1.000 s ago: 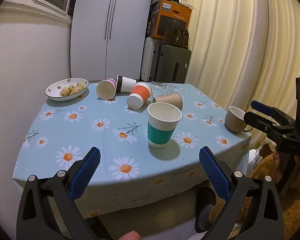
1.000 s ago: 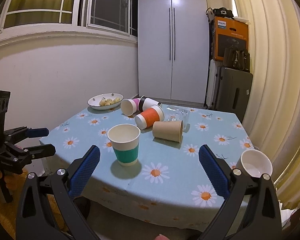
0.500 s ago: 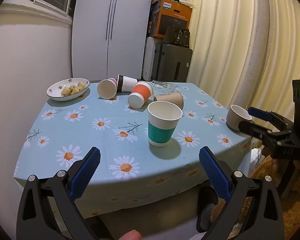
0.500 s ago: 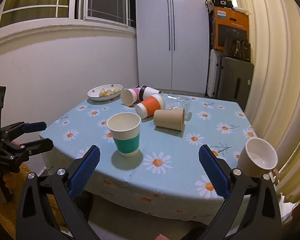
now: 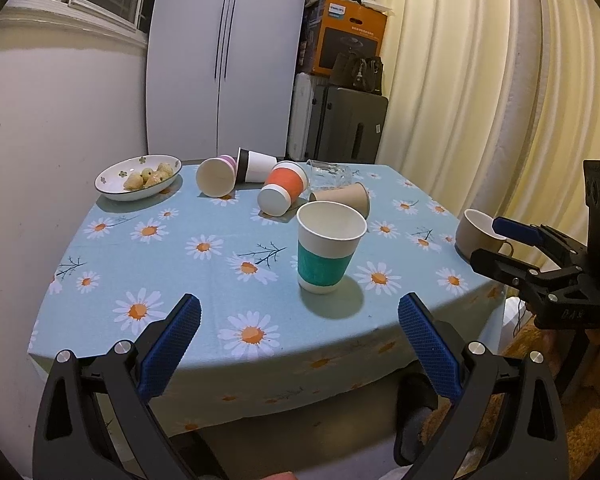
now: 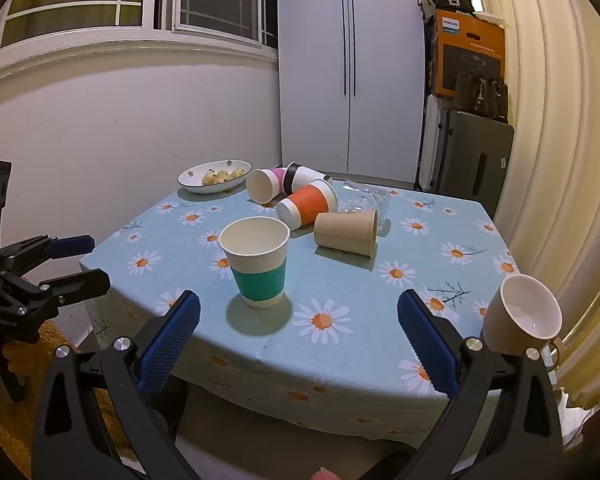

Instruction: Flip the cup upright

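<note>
Both grippers level w/ table edge, pointing in. Left gripper and right gripper: jaws wide, empty. Teal cup upright near front edge of table; brown cup on its side behind it.

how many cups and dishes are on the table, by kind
paper cups: 5 (teal-band cup upright; orange, brown, pink, black-rimmed on their sides)
clear glass, on its side: 1
ceramic mug: 1
bowl of food: 1
total: 8
</note>
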Demonstrator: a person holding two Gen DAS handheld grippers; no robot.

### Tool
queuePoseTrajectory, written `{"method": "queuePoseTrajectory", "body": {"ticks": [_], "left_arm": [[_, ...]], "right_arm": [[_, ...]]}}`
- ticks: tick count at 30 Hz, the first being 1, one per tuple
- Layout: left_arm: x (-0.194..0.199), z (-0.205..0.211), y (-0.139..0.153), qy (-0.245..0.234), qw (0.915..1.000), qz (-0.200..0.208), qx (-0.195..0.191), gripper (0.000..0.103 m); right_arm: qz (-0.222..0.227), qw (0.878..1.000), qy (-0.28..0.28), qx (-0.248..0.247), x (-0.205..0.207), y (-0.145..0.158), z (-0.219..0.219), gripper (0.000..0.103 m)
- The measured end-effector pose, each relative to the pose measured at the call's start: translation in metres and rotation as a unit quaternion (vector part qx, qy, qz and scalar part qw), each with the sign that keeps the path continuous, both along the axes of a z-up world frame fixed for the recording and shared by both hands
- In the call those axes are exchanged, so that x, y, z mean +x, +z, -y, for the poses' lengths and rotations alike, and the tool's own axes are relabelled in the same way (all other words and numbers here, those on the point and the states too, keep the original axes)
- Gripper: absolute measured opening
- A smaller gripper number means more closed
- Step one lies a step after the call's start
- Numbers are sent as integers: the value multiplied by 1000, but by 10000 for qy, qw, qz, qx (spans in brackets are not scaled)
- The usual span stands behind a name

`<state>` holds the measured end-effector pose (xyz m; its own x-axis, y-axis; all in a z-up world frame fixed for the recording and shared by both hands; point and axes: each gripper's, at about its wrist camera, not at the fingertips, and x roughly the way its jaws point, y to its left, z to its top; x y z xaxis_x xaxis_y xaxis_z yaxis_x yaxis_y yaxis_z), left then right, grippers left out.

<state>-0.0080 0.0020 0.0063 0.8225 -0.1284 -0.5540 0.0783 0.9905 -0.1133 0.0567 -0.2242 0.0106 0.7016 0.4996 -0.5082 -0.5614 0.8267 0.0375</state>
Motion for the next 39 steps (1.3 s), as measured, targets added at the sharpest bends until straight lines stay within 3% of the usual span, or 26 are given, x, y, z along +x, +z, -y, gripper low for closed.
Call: {"method": "queuePoseTrajectory", "body": {"ticks": [39], "left_arm": [[-2, -2, 1, 73, 10000, -9, 33, 96]], "right_arm": [[-189, 9998, -112, -6, 7, -4, 2, 98]]}}
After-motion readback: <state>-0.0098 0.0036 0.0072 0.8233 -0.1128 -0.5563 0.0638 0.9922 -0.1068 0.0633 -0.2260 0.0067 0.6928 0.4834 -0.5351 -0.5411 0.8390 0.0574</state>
